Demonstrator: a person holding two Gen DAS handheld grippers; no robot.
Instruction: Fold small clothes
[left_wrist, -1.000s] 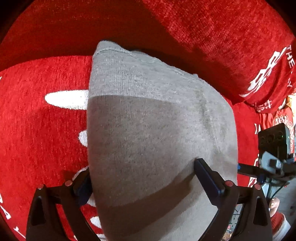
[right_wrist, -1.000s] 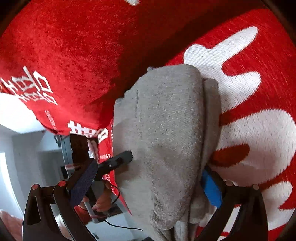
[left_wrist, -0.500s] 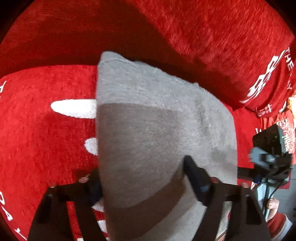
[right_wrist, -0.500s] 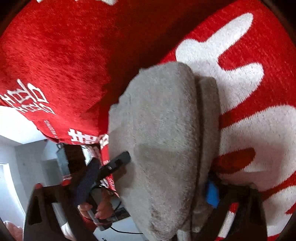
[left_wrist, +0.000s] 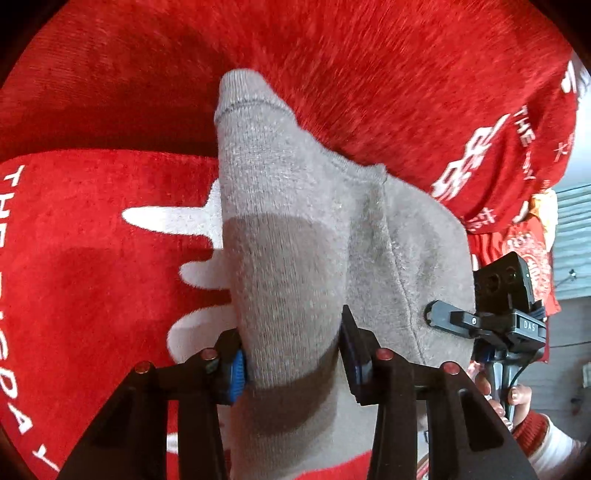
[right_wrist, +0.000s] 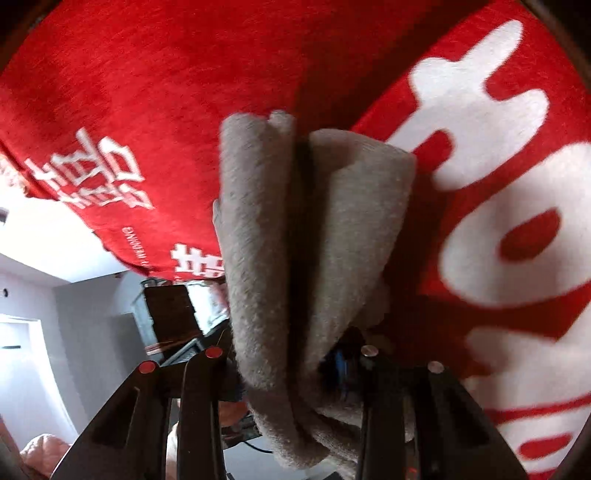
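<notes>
A small grey knitted garment (left_wrist: 295, 236) lies bunched on a red cover with white lettering (left_wrist: 81, 280). My left gripper (left_wrist: 291, 354) is shut on its near fold, jaws pressed into the cloth on both sides. In the right wrist view the same grey garment (right_wrist: 310, 229) stands folded into two upright layers with a dark crease between them, and my right gripper (right_wrist: 291, 365) is shut on its lower edge. The right gripper also shows in the left wrist view (left_wrist: 495, 314), at the garment's right side.
The red cover rises into a backrest behind the garment (left_wrist: 369, 74). Its edge drops off on one side, with a room, grey walls and dark furniture (right_wrist: 166, 314) beyond. The person's hand in a red cuff (left_wrist: 517, 398) holds the right gripper's handle.
Both grippers have closed in on the grey garment. The cloth has been gathered from a broad flat spread into a narrower, raised fold, with two layers pressed together.
</notes>
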